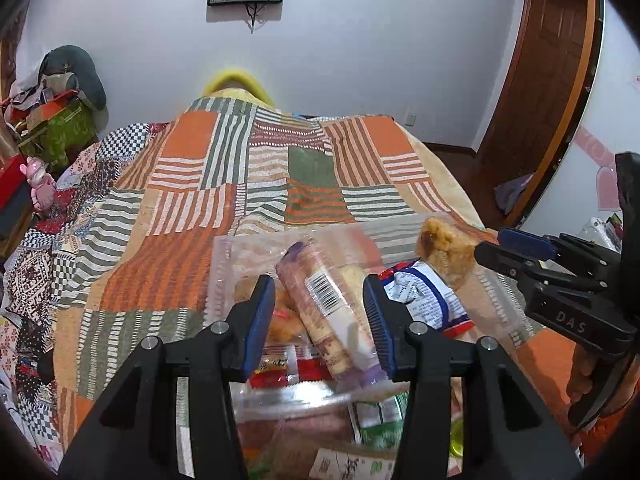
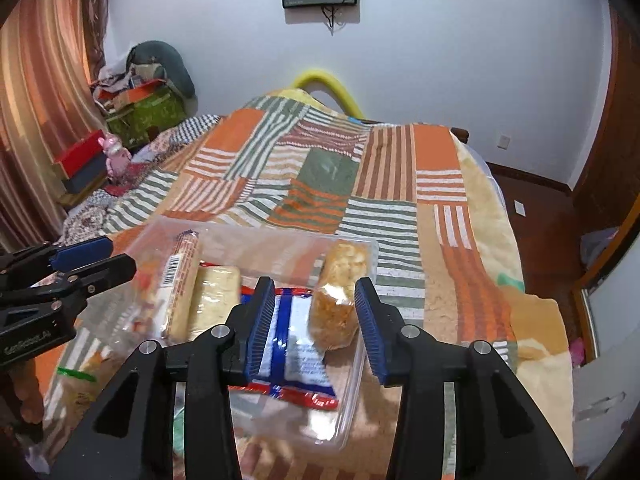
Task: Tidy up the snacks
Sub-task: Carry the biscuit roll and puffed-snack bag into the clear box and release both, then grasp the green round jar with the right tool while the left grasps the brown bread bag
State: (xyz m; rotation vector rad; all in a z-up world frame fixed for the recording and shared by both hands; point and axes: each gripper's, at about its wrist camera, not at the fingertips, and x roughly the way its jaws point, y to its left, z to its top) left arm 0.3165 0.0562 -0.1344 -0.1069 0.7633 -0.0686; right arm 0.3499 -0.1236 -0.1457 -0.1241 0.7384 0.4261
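Note:
A clear plastic tray (image 2: 356,384) lies on the bed and holds snacks. In it are a long purple-capped biscuit roll (image 1: 324,312), a pale wrapped cake (image 2: 214,300), a blue-and-white packet (image 2: 296,344) and a golden crispy bar in clear wrap (image 2: 340,300). My left gripper (image 1: 320,320) is open above the tray, its fingers astride the biscuit roll without gripping it. My right gripper (image 2: 316,320) is open above the tray's right end, with the crispy bar (image 1: 444,256) between its fingers but loose. The right gripper also shows in the left wrist view (image 1: 516,252), and the left gripper in the right wrist view (image 2: 92,260).
The tray sits on a patchwork orange, green and white blanket (image 1: 248,184). More snack packets, red (image 1: 280,368) and green (image 1: 380,416), lie near the tray's front. Boxes and clutter (image 2: 132,112) stand at the bed's left. A wooden door (image 1: 548,64) is at the right.

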